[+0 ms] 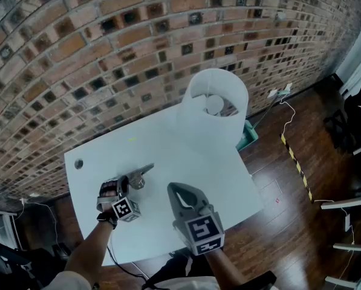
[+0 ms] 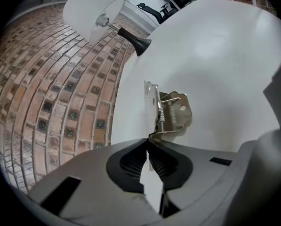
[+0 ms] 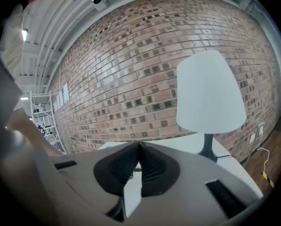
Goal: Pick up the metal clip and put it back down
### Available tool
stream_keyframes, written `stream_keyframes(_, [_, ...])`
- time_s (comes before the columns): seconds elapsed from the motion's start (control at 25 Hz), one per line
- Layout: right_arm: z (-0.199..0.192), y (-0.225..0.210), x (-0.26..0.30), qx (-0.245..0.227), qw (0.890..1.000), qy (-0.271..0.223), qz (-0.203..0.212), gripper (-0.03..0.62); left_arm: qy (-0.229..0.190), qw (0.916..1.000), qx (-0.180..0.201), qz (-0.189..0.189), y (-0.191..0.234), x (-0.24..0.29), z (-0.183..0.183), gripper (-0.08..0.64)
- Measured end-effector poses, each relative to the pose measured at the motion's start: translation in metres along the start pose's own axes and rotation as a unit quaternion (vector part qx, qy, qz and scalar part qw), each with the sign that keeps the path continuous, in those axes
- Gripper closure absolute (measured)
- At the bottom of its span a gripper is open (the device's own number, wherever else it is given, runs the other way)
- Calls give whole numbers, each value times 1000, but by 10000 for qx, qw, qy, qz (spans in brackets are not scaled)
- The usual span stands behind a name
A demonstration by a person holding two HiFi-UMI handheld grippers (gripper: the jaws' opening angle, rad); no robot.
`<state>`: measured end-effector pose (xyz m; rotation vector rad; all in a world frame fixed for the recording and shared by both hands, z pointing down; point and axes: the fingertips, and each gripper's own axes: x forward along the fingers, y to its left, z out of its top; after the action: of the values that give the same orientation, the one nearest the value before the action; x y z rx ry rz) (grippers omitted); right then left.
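Left gripper (image 2: 148,139) clenched on the near end of the clip (image 2: 172,111), white table (image 1: 168,141) beneath, right gripper (image 3: 139,144) closed, empty, lamp (image 1: 213,110) far right.

Office-like room: brick wall (image 1: 77,53), white table (image 1: 168,147), lamp (image 1: 213,110), wood floor (image 1: 277,222) (office chairs (image 1: 354,116) at edge).

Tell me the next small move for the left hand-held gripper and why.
Probably lower the left hand-held gripper a little toward the table before opening. Its jaws are shut on one end of the metal clip, which sticks out over the white top; whether it touches I cannot tell. The right hand-held gripper is shut, empty.
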<state>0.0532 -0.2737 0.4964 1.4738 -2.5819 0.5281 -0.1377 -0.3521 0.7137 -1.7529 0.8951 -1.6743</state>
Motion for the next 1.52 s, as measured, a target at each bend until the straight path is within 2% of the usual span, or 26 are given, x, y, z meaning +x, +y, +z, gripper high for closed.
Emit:
stream_keyframes(0.2, [0, 3, -1, 97, 9999, -20, 40, 603, 94, 9999, 126, -32, 0, 1, -4, 515])
stream_keyframes(0.4, [-1, 9, -2, 79, 9999, -33, 87, 603, 230, 9996, 40, -150, -8, 5, -19, 475])
stream_keyframes(0.56, [-5, 12, -6, 128, 9999, -5, 98, 603, 242, 9995, -51, -204, -11, 0, -21, 472])
stream_keyframes(0.72, [-4, 12, -10, 142, 9999, -16, 88, 603, 121, 9996, -15, -246, -13, -6, -17, 457])
stream_keyframes(0.8, [-4, 14, -12, 141, 9999, -27, 90, 603, -72, 9996, -79, -265, -12, -16, -7, 457])
stream_keyframes(0.96, [-4, 18, -11, 169, 9998, -59, 114, 603, -370, 9992, -174, 1, 1, -43, 10, 459])
stream_keyframes(1.04, [-2, 19, -12, 129, 9998, -68, 129, 603, -432, 9986, -279, 125, 8, -53, 15, 462])
stream_keyframes(1.16, [4, 23, -11, 15, 9998, -101, 170, 603, -499, 9970, -530, 269, 24, -67, 10, 536])
stream_keyframes(1.24, [9, 25, -12, -67, 9997, -123, 181, 603, -567, 9938, -908, 296, 37, -77, 6, 540])
stream_keyframes(1.28, [11, 25, -13, -112, 9997, -135, 177, 603, -617, 9898, -1253, 273, 44, -84, 4, 539])
stream_keyframes(1.32, [14, 26, -15, -160, 9996, -153, 174, 603, -682, 9824, -1726, 227, 51, -91, 2, 538])
stream_keyframes(1.36, [17, 27, -17, -211, 9995, -178, 175, 603, -768, 9698, -2311, 162, 59, -100, -2, 538])
stream_keyframes(1.44, [25, 31, -19, -293, 9991, -246, 194, 603, -1022, 9311, -3502, 50, 78, -122, -9, 538])
stream_keyframes(1.52, [31, 35, -23, -340, 9987, -310, 209, 603, -1370, 8905, -4339, 36, 98, -147, -13, 538])
